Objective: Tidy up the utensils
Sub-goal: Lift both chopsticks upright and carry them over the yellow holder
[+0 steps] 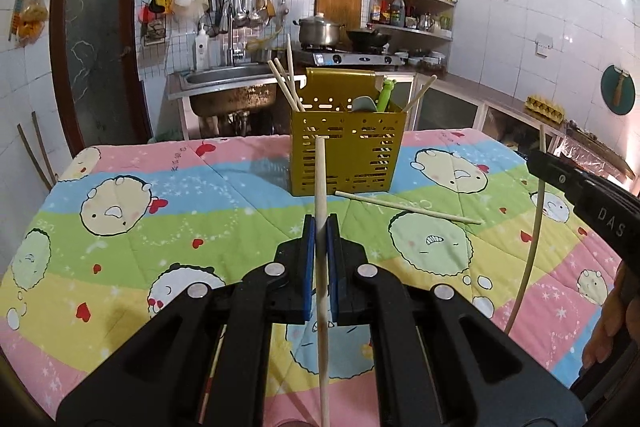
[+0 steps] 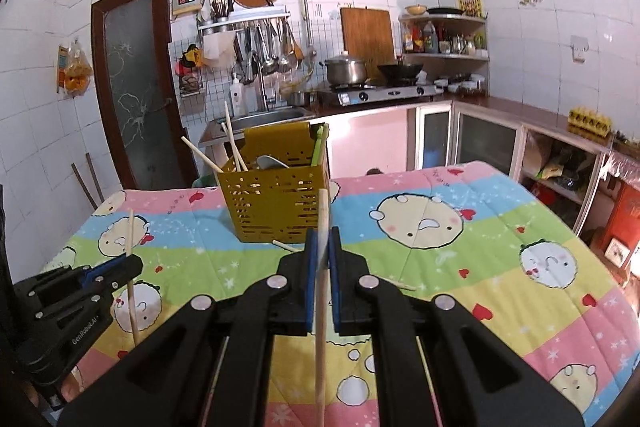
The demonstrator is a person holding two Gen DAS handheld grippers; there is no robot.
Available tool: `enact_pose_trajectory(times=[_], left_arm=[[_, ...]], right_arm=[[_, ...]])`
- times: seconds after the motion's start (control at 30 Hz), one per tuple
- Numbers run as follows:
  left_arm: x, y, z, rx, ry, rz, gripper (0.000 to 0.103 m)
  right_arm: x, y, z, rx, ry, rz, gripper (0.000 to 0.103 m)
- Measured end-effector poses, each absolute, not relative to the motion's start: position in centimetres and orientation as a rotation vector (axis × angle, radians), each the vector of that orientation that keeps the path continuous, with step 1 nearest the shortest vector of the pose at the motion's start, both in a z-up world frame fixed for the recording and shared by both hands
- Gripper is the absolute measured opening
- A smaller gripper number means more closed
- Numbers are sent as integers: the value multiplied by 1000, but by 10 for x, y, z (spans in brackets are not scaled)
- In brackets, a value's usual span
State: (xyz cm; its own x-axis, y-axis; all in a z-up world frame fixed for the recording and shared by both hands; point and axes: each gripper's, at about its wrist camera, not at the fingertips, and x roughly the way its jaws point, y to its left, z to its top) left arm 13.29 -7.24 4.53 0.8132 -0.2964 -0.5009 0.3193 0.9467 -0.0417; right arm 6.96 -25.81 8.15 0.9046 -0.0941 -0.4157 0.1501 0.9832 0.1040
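A yellow perforated utensil holder point(image 1: 346, 157) stands on the far middle of the cartoon-print table cover; it also shows in the right wrist view point(image 2: 276, 203). It holds several chopsticks, a pale spoon and a green frog-topped utensil point(image 1: 386, 93). My left gripper point(image 1: 321, 227) is shut on a wooden chopstick point(image 1: 321, 179) held upright, just short of the holder. My right gripper point(image 2: 323, 239) is shut on another upright chopstick point(image 2: 322, 219), at the right edge of the left wrist view point(image 1: 538, 211). One loose chopstick point(image 1: 408, 207) lies on the cover beside the holder.
The table cover point(image 1: 160, 219) spreads across both views. Behind it are a steel sink point(image 1: 228, 83), a gas stove with a pot and a wok point(image 1: 344, 47), a corner shelf of bottles point(image 2: 440, 39) and a brown door point(image 1: 100, 39) on the left.
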Motion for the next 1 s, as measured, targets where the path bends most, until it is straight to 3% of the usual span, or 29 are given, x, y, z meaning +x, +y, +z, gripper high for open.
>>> enact_pose_trajectory(times=[1.0], left_arm=[[120, -66, 69, 15, 431, -374, 4]], right_arm=[[62, -253, 84, 119, 388, -101, 6]])
